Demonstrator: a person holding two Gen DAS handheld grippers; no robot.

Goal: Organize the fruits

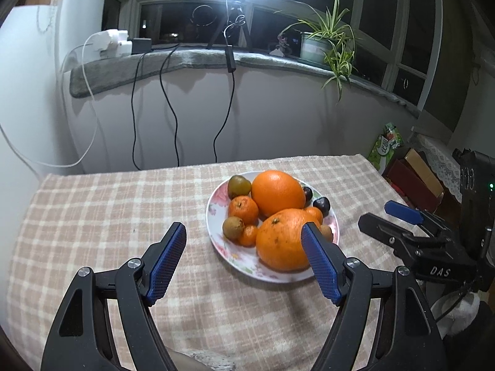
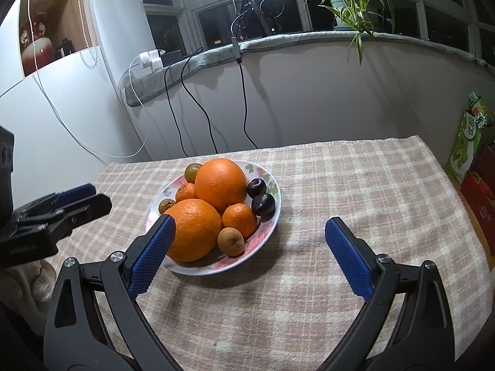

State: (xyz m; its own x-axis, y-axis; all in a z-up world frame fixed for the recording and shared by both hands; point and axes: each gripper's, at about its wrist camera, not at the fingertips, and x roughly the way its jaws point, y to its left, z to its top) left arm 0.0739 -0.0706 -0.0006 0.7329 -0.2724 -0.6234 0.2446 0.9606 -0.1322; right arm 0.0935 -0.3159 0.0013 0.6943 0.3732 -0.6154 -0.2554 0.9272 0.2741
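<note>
Right now I have my left gripper (image 1: 244, 241) with jaws spread wide and empty, and my right gripper (image 2: 250, 238) likewise agape, both above the checked tablecloth (image 2: 355, 185). Just beyond sits the flowered plate (image 2: 269, 216) heaped with fruit: two big oranges (image 2: 195, 232), small tangerines (image 2: 239, 219), dark plums (image 2: 263, 204) (two, touching). Farther back, a potted plant (image 1: 328, 43) stands on the windowsill.

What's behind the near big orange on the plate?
Behind the near orange sits the second big orange, touching it, with a mandarin beside. The plate beneath is hidden.
</note>
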